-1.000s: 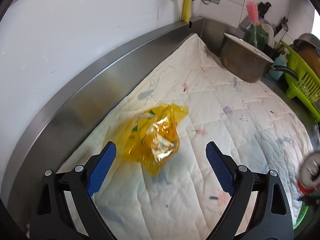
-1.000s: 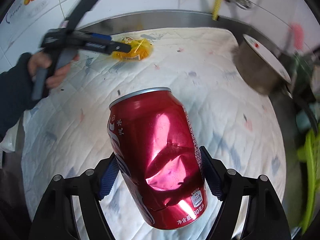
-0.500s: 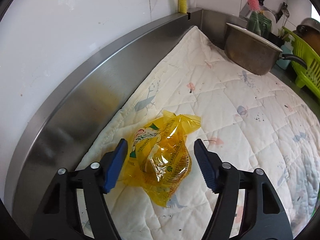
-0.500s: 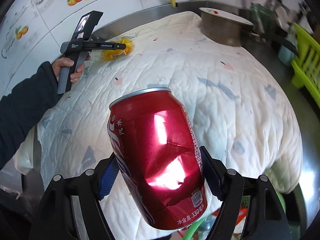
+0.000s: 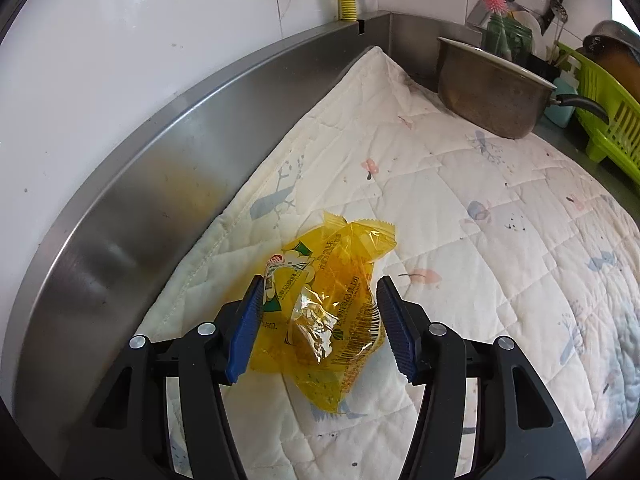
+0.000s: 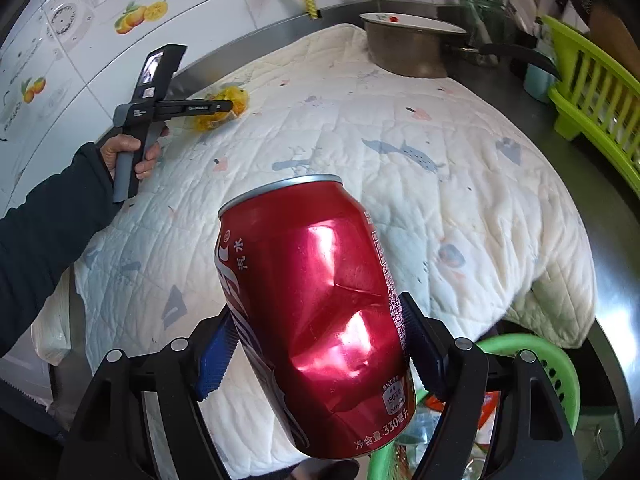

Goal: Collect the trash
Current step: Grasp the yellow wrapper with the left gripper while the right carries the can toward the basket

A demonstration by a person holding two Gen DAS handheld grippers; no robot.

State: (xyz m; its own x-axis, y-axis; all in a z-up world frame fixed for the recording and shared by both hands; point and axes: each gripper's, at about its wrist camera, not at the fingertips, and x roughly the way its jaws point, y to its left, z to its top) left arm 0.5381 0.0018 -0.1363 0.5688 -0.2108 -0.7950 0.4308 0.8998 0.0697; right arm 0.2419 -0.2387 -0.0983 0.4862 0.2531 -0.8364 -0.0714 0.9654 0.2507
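Note:
A crumpled yellow snack wrapper lies on the white quilted cloth near the steel backsplash. My left gripper has its blue pads on both sides of the wrapper, touching it, jaws partly closed. The right wrist view shows it too, at the wrapper. My right gripper is shut on a dented red soda can and holds it in the air above a green trash basket at the cloth's front edge.
A metal pot stands at the back of the cloth. A green dish rack is on the right, with a jar holding a pink brush behind the pot. The steel backsplash runs along the left.
My left gripper moved forward over the wrapper and closed its jaws around it. My right gripper carried the can back toward the cloth's front edge, above the green basket.

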